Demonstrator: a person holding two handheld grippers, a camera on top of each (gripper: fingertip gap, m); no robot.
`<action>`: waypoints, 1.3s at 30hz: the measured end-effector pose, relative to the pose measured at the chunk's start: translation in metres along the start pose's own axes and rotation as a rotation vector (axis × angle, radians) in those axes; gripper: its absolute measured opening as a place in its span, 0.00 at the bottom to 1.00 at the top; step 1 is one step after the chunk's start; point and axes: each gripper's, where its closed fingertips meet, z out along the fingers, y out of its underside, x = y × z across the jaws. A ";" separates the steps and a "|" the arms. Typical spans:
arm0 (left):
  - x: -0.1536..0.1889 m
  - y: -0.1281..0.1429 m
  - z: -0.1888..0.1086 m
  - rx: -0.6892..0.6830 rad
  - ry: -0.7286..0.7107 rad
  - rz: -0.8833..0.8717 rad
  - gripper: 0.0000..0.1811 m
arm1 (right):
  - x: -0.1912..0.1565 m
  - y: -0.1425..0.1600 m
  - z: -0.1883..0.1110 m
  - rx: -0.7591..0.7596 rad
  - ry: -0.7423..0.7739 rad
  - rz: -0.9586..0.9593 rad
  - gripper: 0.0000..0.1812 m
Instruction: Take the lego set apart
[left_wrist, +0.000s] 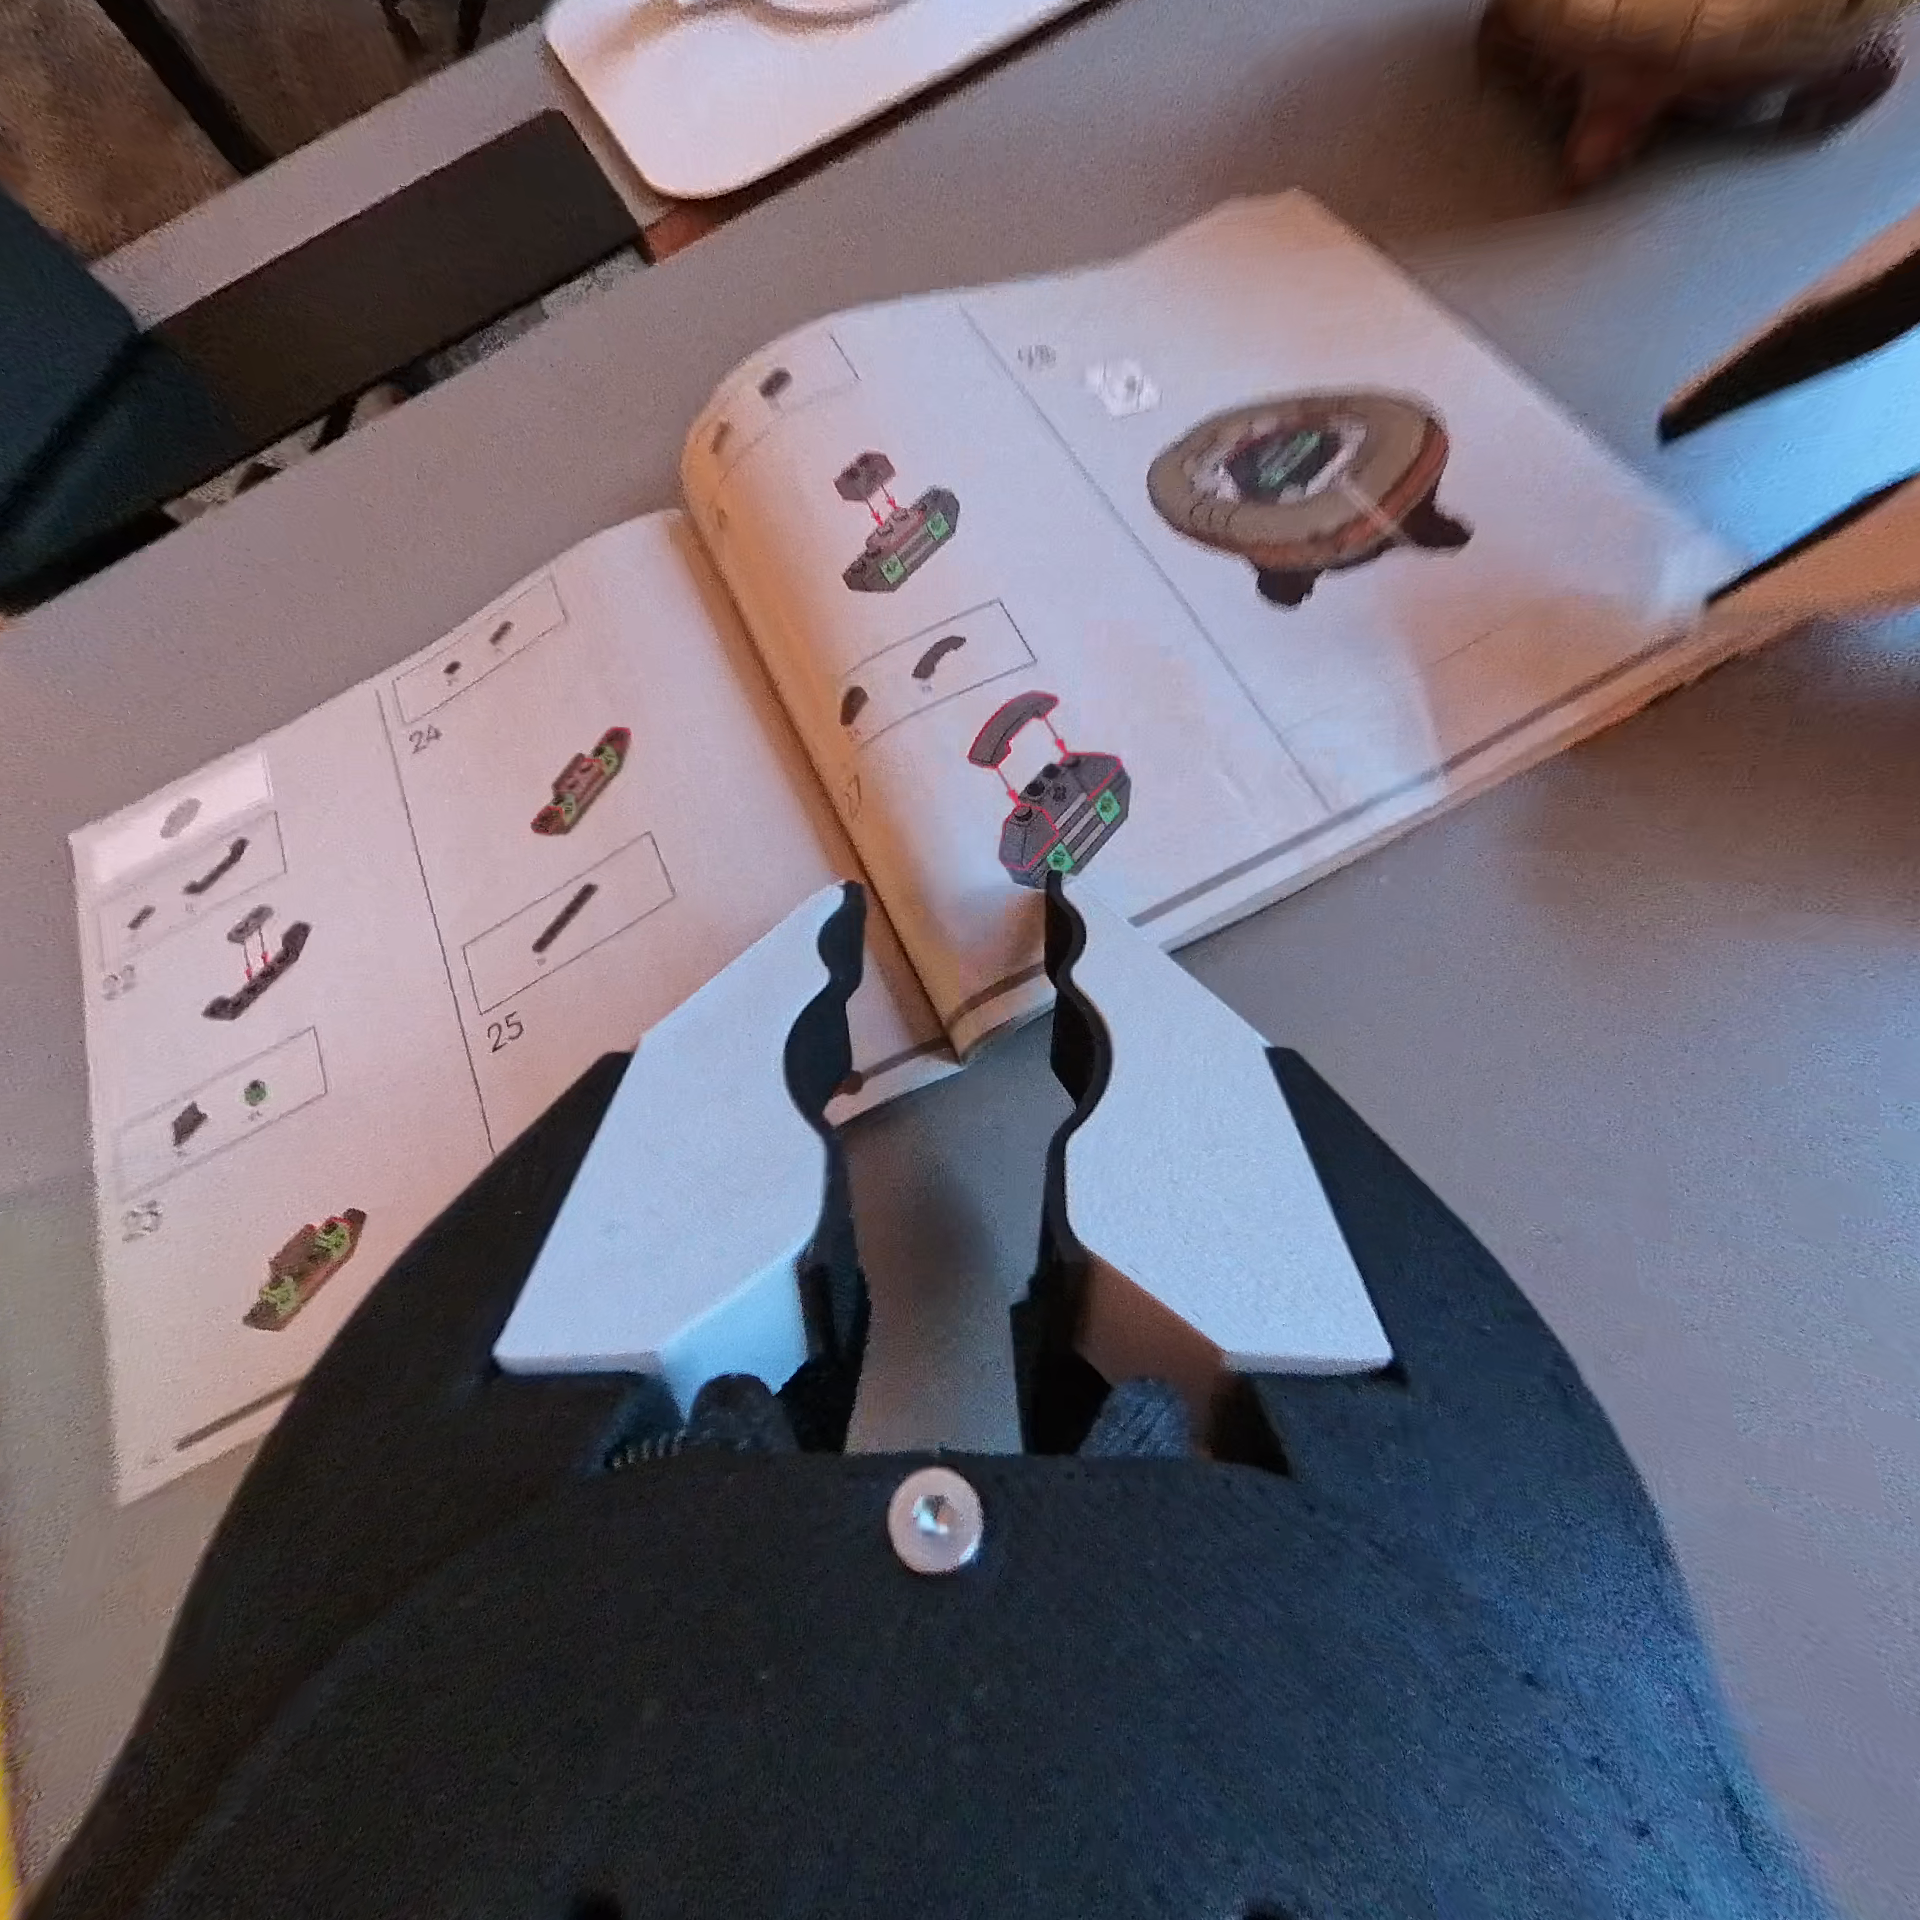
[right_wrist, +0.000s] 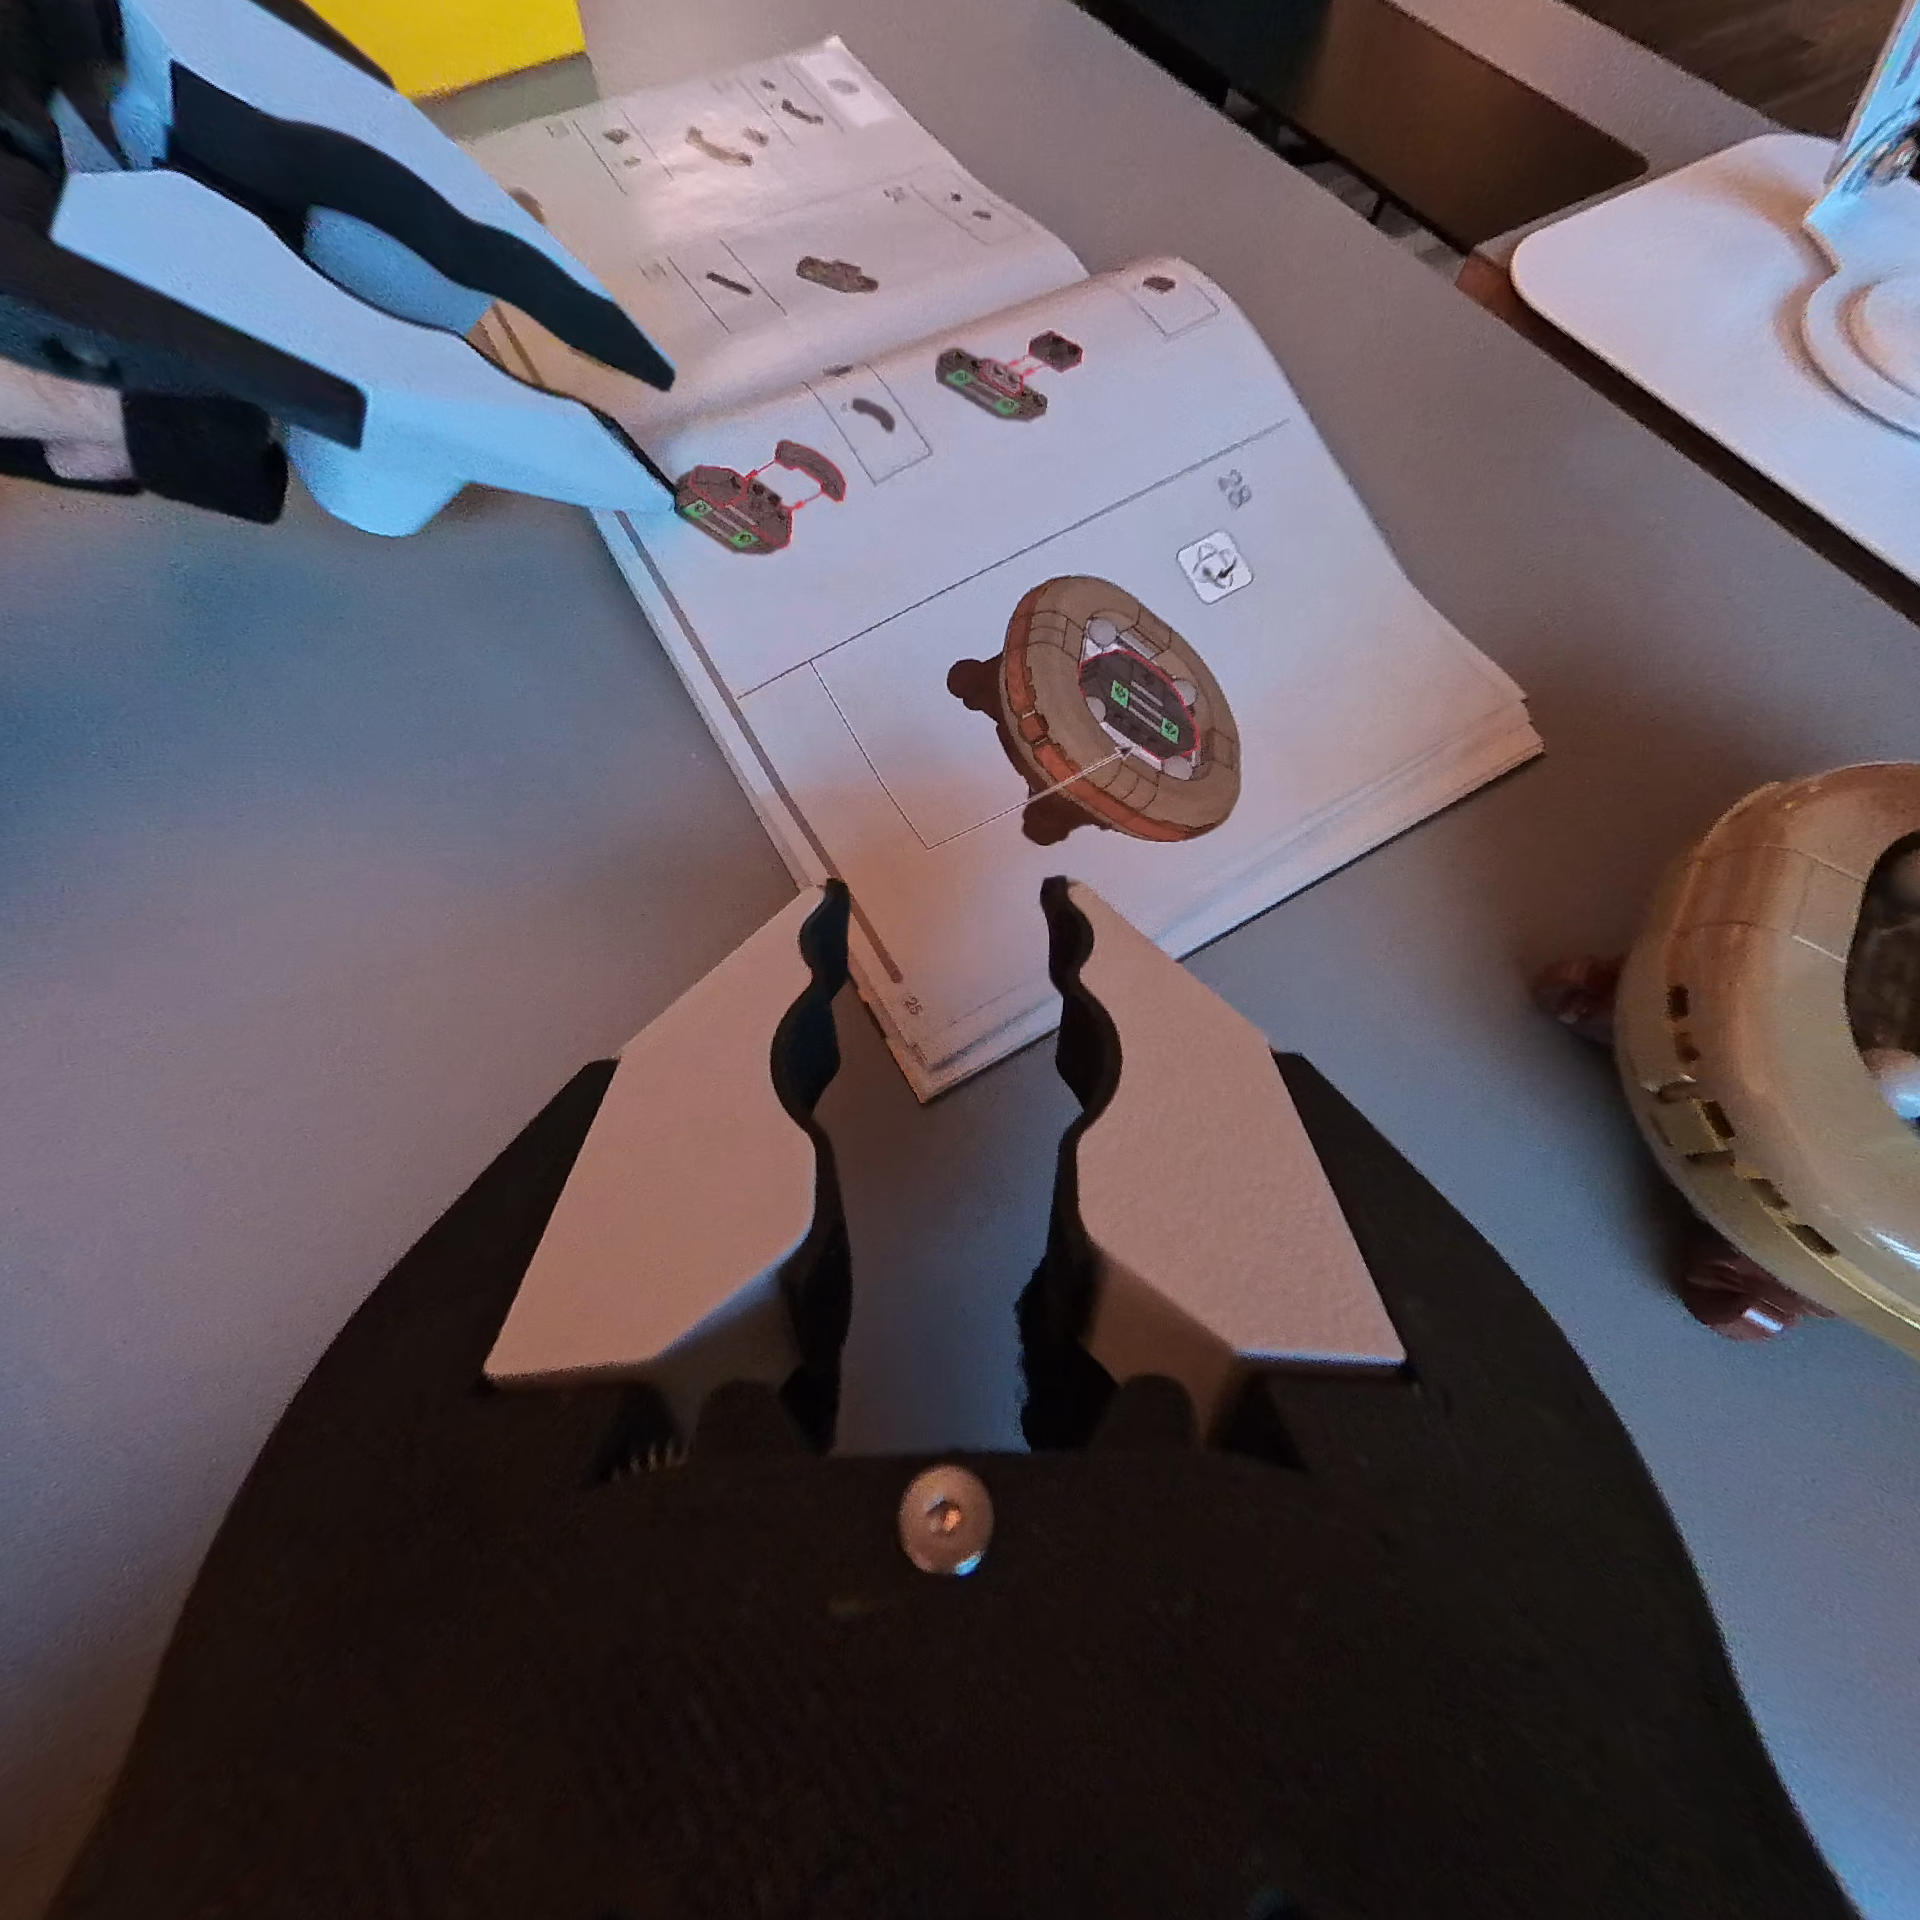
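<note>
Left gripper (left_wrist: 954, 894): low centre of the left wrist view, jaws apart with nothing between them, tips over the near edge of the booklet; in the right wrist view it (right_wrist: 655, 436) enters from the upper left, its tips at the booklet's page.
Right gripper (right_wrist: 940, 894): low centre of its own view, jaws apart and empty, tips over the booklet's near corner; in the left wrist view it (left_wrist: 1766, 447) shows blurred at the right edge, over the booklet's far page.
Lego set (right_wrist: 1787, 1049): a round tan model with dark brown feet, at the right edge of the right wrist view, standing on the table just right of the booklet and clear of both grippers; only part of it is in frame. In the left wrist view a blurred brown shape in the upper right corner may be it; I cannot tell.
Booklet (left_wrist: 1039, 582): open, lying flat on the table mid-frame in both views, pages showing build drawings.
Table (right_wrist: 312, 831): grey, bare at left of the right wrist view.
White base (right_wrist: 1683, 281): flat rounded plate, upper right, beyond the table's edge.
</note>
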 end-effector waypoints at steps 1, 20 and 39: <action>0.002 0.004 0.004 -0.027 -0.013 0.043 0.19 | 0.000 0.003 0.002 -0.013 0.003 0.000 0.21; -0.122 0.048 -0.052 -0.053 -0.345 -0.344 0.21 | -0.007 0.013 0.007 -0.067 -0.018 -0.073 0.22; -0.007 0.010 -0.015 0.010 0.149 -0.125 0.33 | -0.027 0.010 0.025 -0.080 -0.110 -0.028 0.33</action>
